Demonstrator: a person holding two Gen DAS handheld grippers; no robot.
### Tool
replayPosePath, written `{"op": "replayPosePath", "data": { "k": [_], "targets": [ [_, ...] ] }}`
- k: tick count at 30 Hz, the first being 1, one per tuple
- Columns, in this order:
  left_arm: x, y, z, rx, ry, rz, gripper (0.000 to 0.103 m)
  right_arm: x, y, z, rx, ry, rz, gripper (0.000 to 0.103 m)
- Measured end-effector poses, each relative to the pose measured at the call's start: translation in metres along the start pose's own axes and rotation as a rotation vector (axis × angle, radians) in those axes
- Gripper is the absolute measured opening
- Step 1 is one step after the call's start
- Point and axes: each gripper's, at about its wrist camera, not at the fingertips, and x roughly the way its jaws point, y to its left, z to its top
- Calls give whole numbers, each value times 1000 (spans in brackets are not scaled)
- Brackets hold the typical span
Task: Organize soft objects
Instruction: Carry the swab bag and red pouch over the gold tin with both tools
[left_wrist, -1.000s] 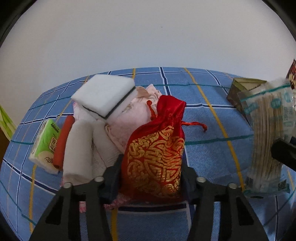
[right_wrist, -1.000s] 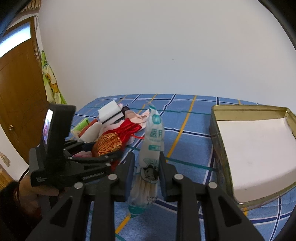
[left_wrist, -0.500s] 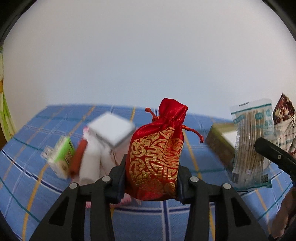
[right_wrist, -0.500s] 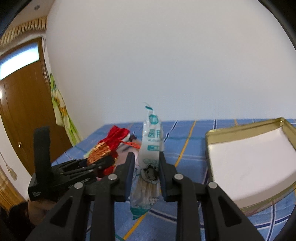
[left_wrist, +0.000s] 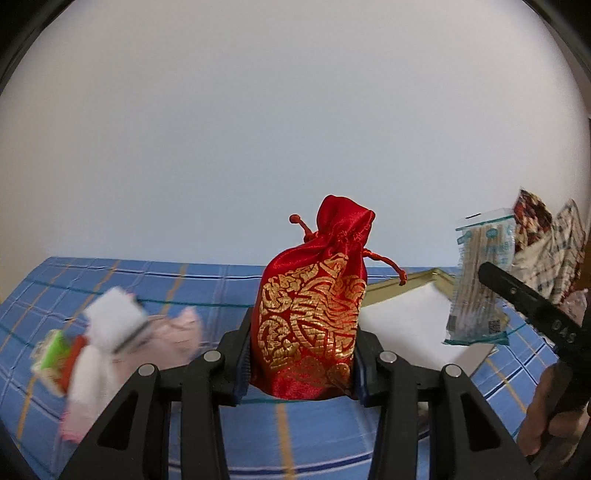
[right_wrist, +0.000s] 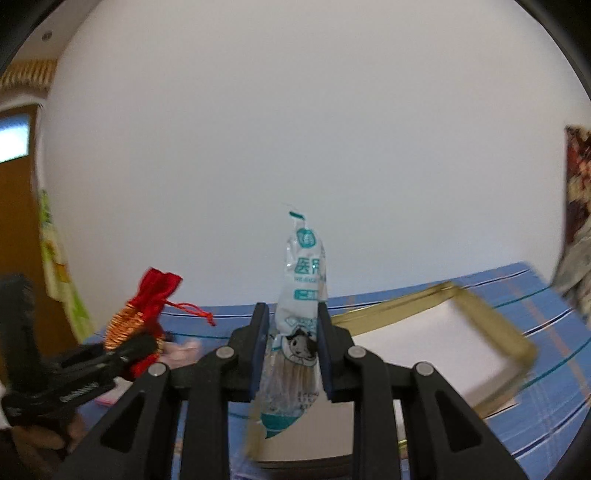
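My left gripper (left_wrist: 301, 356) is shut on a red drawstring pouch with gold patterns (left_wrist: 310, 317), held upright above the blue checked cloth (left_wrist: 207, 284). The right wrist view also shows the pouch (right_wrist: 142, 314) at the left, in the black left gripper. My right gripper (right_wrist: 291, 354) is shut on a clear packet of cotton swabs (right_wrist: 299, 325) with teal print, lifted off the cloth. The packet (left_wrist: 478, 284) hangs at the right of the left wrist view. Behind both lies a gold-rimmed tin tray (right_wrist: 491, 321) with a white liner (left_wrist: 406, 325).
At the left of the cloth lies a blurred heap: a white sponge block (left_wrist: 114, 321), pink cloth (left_wrist: 173, 332), a white roll, an orange stick and a green tissue pack (left_wrist: 51, 354). Patterned fabric (left_wrist: 546, 251) hangs at the right. A wooden door (right_wrist: 18, 229) stands at far left.
Both grippers rose off the cloth with their loads and swung right toward the tray. The heap of soft items dropped back to the left. The left jaws tightened slightly on the pouch.
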Motion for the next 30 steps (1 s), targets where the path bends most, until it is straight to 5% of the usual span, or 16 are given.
{"op": "replayPosePath", "data": {
  "k": [8, 13, 21, 30],
  "targets": [
    [45, -67, -2, 43, 39, -101, 45, 8, -52, -3, -97, 13, -271, 25],
    [61, -109, -2, 51, 89, -126, 45, 27, -76, -4, -102, 90, -350, 25],
    [93, -137, -12, 74, 184, -132, 45, 49, -80, -15, -84, 204, -394, 25],
    [100, -134, -16, 78, 230, -105, 45, 51, -80, -18, -105, 230, -407, 25]
  ]
}}
